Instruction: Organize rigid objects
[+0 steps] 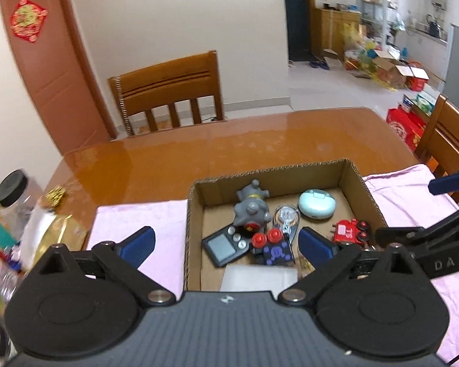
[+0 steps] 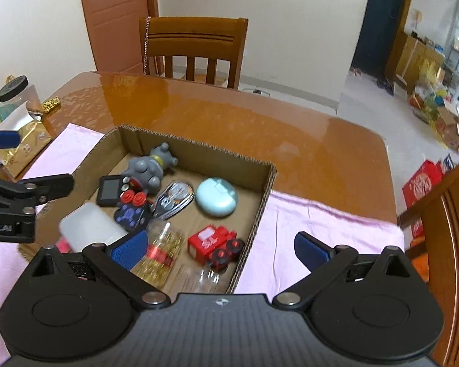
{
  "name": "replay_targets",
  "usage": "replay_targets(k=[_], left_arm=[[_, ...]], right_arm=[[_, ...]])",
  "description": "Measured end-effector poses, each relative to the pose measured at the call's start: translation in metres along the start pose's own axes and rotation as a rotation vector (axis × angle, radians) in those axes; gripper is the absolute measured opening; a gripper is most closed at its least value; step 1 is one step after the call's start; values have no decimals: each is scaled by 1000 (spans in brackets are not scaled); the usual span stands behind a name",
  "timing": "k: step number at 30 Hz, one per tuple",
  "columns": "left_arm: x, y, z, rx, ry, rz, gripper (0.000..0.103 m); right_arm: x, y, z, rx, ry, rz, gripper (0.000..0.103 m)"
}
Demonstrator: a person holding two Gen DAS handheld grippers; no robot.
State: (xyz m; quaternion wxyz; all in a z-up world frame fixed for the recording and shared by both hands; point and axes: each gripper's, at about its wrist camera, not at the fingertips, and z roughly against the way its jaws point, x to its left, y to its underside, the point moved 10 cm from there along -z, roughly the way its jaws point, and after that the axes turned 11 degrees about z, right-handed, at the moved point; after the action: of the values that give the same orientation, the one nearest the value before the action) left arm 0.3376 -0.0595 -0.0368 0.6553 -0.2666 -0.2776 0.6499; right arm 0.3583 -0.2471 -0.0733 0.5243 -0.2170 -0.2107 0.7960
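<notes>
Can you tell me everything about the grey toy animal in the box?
The grey toy animal looks like smooth plastic, with a round body, stubby legs, little ears and a yellow band around its neck. It lies tipped over in the far left corner of the cardboard box, against the small black gadget with a screen.

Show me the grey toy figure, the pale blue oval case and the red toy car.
Grey toy figure (image 1: pixel 250 211), left wrist view, its body.
Pale blue oval case (image 1: pixel 316 204), left wrist view, its lid.
Red toy car (image 2: pixel 212 241), right wrist view, its roof.
</notes>
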Motion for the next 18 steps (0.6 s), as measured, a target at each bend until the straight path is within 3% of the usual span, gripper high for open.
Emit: replay_targets(k=[4, 12, 18], left_arm=[[1, 15, 28, -10, -47, 9, 99], [3, 49, 56, 68, -71, 44, 99], [17, 66, 60, 125, -40, 74, 100]], right_arm=[[4, 13, 18, 28, 11, -51, 103], [23, 48, 53, 57, 31, -156, 103], [41, 64, 78, 59, 75, -229, 103]])
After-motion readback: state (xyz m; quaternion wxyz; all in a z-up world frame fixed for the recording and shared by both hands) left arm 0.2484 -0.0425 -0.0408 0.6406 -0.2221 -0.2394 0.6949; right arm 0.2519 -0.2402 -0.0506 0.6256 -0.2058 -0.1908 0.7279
